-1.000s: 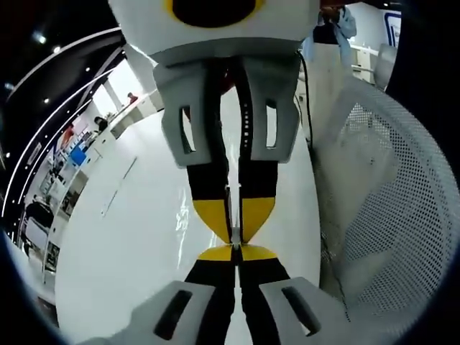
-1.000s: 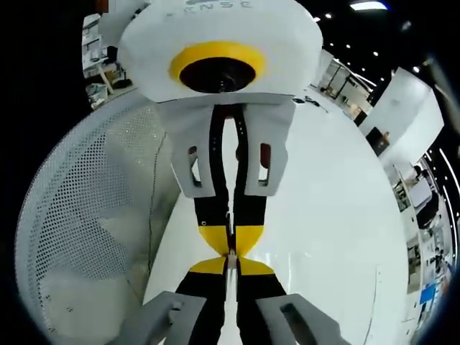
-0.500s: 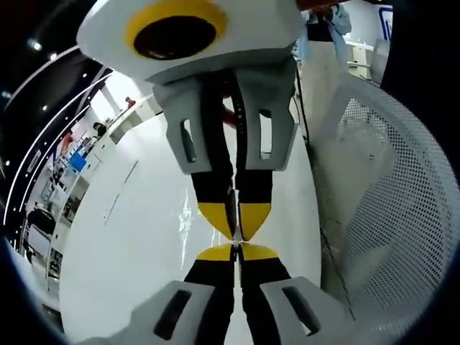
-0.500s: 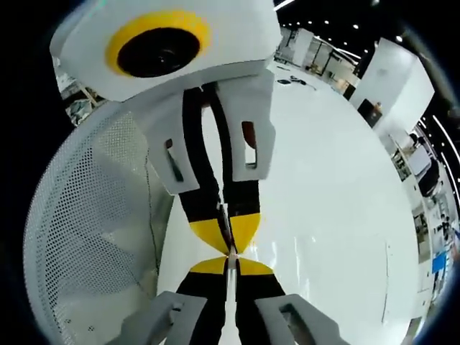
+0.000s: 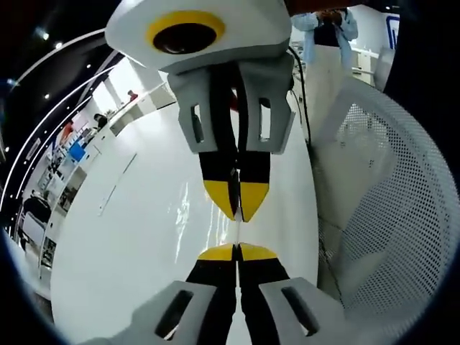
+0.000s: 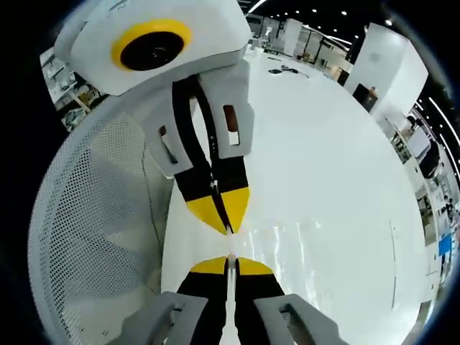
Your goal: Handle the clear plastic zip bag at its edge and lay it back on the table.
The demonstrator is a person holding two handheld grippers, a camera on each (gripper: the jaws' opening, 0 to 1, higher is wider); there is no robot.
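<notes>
The clear plastic zip bag (image 5: 236, 231) is seen edge-on as a thin pale strip held above the white table (image 5: 129, 259). My left gripper (image 5: 236, 248) rises from the bottom of the left gripper view, shut on that edge. Facing it from above is my right gripper (image 5: 236, 215), also shut on the bag's edge. In the right gripper view the bag (image 6: 230, 244) runs between my right gripper (image 6: 230, 260) below and my left gripper (image 6: 228, 228) above. The two sets of yellow tips stand a short gap apart. Most of the bag's body is too clear to make out.
A white perforated mesh basket (image 5: 381, 201) stands beside the table, also in the right gripper view (image 6: 93, 230). A person (image 5: 327, 29) stands far behind it. The glossy table top (image 6: 330, 215) stretches wide beyond the grippers. Shelves and desks line the far hall.
The two grippers have drawn apart along the bag's edge: their tips nearly touched before, and now a short stretch of bag shows between them. Both stay shut.
</notes>
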